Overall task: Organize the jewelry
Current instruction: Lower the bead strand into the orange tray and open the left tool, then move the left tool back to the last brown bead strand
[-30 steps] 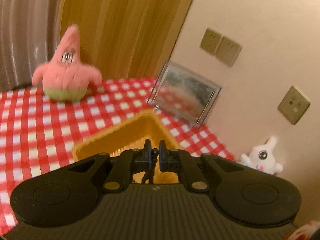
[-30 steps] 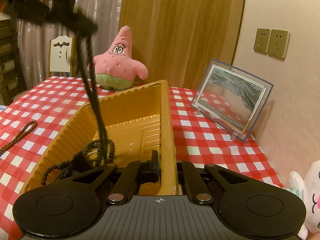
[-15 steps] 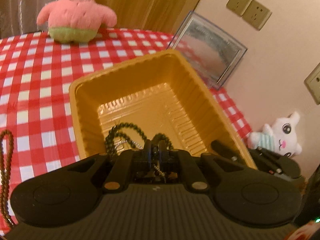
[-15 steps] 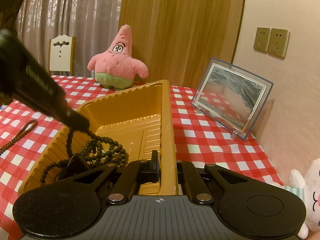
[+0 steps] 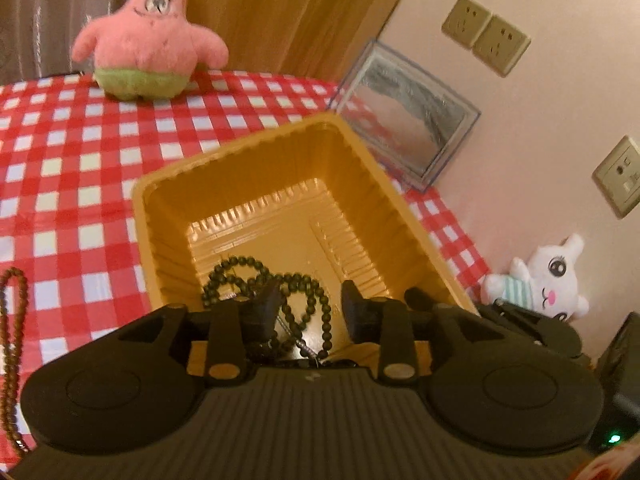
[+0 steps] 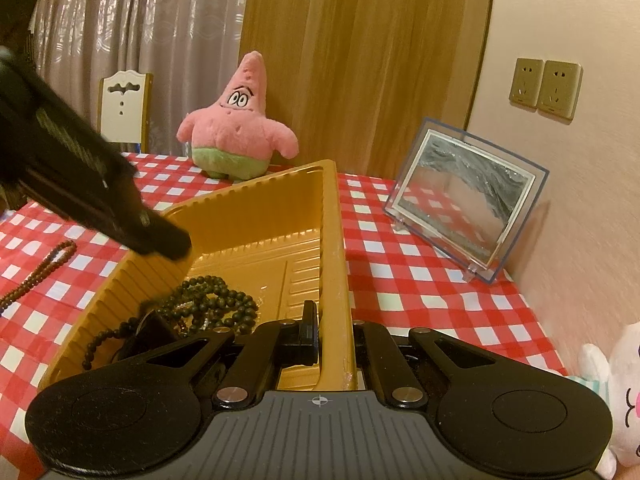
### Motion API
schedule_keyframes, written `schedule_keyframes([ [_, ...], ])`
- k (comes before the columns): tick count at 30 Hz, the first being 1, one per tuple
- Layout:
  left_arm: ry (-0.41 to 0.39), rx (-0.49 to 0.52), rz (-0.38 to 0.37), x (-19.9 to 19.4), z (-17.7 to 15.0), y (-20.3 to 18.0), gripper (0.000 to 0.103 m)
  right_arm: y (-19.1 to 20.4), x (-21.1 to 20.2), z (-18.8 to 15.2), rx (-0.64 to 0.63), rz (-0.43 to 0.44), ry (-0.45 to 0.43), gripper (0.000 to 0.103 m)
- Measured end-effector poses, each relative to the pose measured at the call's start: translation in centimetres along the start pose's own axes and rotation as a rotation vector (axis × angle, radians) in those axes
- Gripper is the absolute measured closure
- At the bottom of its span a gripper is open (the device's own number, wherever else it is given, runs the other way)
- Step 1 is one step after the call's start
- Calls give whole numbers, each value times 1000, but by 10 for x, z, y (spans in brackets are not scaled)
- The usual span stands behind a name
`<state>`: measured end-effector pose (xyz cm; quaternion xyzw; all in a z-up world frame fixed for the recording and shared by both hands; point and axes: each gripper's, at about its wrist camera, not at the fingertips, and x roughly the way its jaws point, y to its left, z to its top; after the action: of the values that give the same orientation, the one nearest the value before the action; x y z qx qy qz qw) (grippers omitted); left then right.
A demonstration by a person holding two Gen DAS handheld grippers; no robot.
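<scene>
Beads fill the near end of an orange tray (image 5: 256,148) at the centre of my left wrist view: a dark bead necklace (image 5: 256,280) lies coiled on the tray floor. My left tool (image 5: 310,300) hangs over it at the lower centre of the frame. Its jaws have just been opening and now stand apart, with loops of the necklace seen in the gap between them but neither finger pressing on the beads.

In my right wrist view the same necklace (image 6: 208,304) sits heaped in the lower left part of the tray (image 6: 332,240). My right tool (image 6: 334,336) is at the bottom centre, closed tight on the tray's right wall, one finger inside and one outside. The left tool (image 6: 164,236) reaches in from the upper left of that frame, its tip over the tray's left wall.

A second, brown bead strand (image 5: 12,352) lies on the red and white checked tabletop (image 5: 72,184) at the left edge, outside the tray. A pink star plush (image 6: 240,128) stands behind the tray, a framed picture (image 6: 464,204) leans at the right, and a white plush (image 5: 548,280) sits at the far right.
</scene>
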<state>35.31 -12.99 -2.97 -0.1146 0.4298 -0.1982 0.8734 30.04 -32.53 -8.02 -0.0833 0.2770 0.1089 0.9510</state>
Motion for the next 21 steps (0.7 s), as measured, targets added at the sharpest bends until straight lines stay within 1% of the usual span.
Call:
schedule_keyframes([
  [2,-32,6,9,-14,0,2,70,0,1,1,2,1,1,100],
  [3,-49,14,27,-21,-2,4,69,0,1,1,1,1,1,100],
  [6,-85,37,105,-42,-8,13,68,0,1,2,-2,3,0,100],
  [9,-102,28,185,-63,-17,30,68,0,1,3,-2,5,0,100],
  [14,-100,-74,314,-92,-34,68,68,0,1,3,-2,4,1,100],
  [18,-95,-162,385,-110,-52,94,68,-1,2,3,-4,4,1,100],
  [21,-81,-213,420,-119,-69,109,68,0,2,3,-6,3,3,100],
])
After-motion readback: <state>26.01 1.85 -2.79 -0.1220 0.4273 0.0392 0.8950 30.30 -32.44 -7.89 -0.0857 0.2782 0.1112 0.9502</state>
